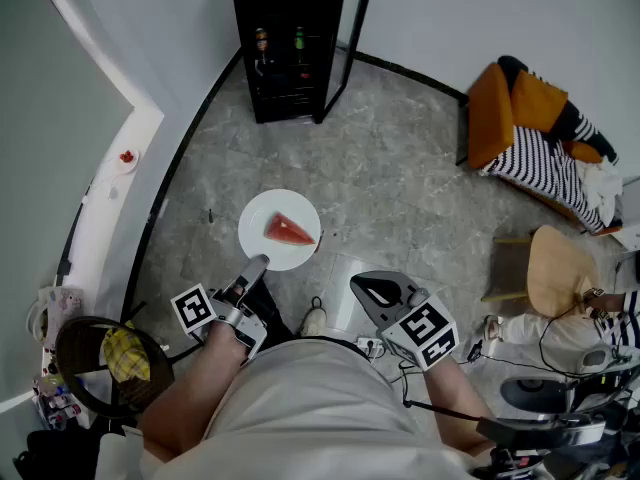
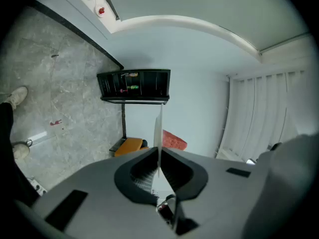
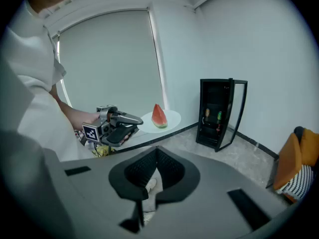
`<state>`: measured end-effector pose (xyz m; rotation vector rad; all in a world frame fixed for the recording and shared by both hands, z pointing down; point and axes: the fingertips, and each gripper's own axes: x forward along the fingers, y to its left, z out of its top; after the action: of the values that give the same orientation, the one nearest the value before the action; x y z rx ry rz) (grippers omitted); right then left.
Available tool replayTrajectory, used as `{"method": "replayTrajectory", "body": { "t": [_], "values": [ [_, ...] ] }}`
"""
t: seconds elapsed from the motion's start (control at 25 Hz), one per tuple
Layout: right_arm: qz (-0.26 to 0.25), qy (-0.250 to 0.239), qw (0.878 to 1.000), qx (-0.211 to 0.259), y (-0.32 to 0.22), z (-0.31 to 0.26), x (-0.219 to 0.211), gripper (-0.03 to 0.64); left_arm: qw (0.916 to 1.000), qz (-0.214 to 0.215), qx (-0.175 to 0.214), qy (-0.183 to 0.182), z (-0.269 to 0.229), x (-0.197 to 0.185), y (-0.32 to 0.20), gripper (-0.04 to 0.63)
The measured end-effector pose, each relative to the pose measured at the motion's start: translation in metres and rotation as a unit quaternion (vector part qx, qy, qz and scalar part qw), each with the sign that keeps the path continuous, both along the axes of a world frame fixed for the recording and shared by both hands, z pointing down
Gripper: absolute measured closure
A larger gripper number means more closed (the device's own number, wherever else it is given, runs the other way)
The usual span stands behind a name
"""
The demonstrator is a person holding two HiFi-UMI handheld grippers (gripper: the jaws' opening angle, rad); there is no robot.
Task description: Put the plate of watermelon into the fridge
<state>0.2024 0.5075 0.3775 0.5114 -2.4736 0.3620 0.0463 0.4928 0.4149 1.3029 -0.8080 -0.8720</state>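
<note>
A white plate (image 1: pixel 268 219) with a red watermelon slice (image 1: pixel 289 231) hangs level above the grey floor, held by its near rim in my left gripper (image 1: pixel 256 265), which is shut on it. In the left gripper view the plate (image 2: pixel 158 128) shows edge-on between the jaws, with the slice (image 2: pixel 174 140) beyond. The black fridge (image 1: pixel 288 43) stands ahead against the wall, its glass door (image 1: pixel 350 38) swung open and bottles on a shelf. My right gripper (image 1: pixel 372 290) is shut and empty, to the right of the plate. From the right gripper view I see the plate (image 3: pixel 169 118), the slice (image 3: pixel 158 116) and the fridge (image 3: pixel 216 113).
An orange chair (image 1: pixel 497 108) draped with striped cloth stands at the right wall. Nearer are a wooden stool (image 1: pixel 556 268) and a seated person's striped sleeve (image 1: pixel 628 303). A white ledge (image 1: pixel 110 198) runs along the left, with a round black basket (image 1: pixel 75 353) below it.
</note>
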Motion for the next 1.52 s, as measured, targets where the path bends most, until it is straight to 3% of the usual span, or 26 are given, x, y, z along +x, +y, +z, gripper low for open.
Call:
{"method": "replayTrajectory", "body": {
  "t": [0.44, 0.68, 0.84, 1.04, 1.28, 1.52],
  "values": [
    [-0.022, -0.030, 0.999, -0.029, -0.003, 0.006, -0.007, 0.601, 0.9999, -0.011, 0.002, 0.005, 0.003, 0.006, -0.016, 0.569],
    [-0.025, -0.026, 0.999, -0.030, -0.038, 0.014, -0.028, 0.598, 1.0000, -0.003, -0.002, 0.003, 0.011, -0.011, -0.059, 0.569],
    [-0.013, -0.036, 0.999, -0.020, -0.077, 0.009, -0.049, 0.591, 0.9999, 0.004, 0.009, 0.006, 0.010, -0.028, -0.106, 0.569],
    [-0.009, -0.039, 0.999, -0.005, -0.148, 0.001, -0.085, 0.509, 0.9996, 0.018, 0.018, 0.011, 0.003, -0.051, -0.181, 0.569],
    [-0.006, -0.037, 0.999, 0.011, -0.236, -0.009, -0.135, 0.494, 0.9992, 0.033, 0.018, -0.009, 0.000, -0.089, -0.268, 0.569],
    [-0.019, -0.016, 1.000, -0.009, -0.311, 0.004, -0.154, 0.494, 0.9999, 0.005, 0.008, -0.011, 0.017, -0.116, -0.351, 0.569]
  ]
}}
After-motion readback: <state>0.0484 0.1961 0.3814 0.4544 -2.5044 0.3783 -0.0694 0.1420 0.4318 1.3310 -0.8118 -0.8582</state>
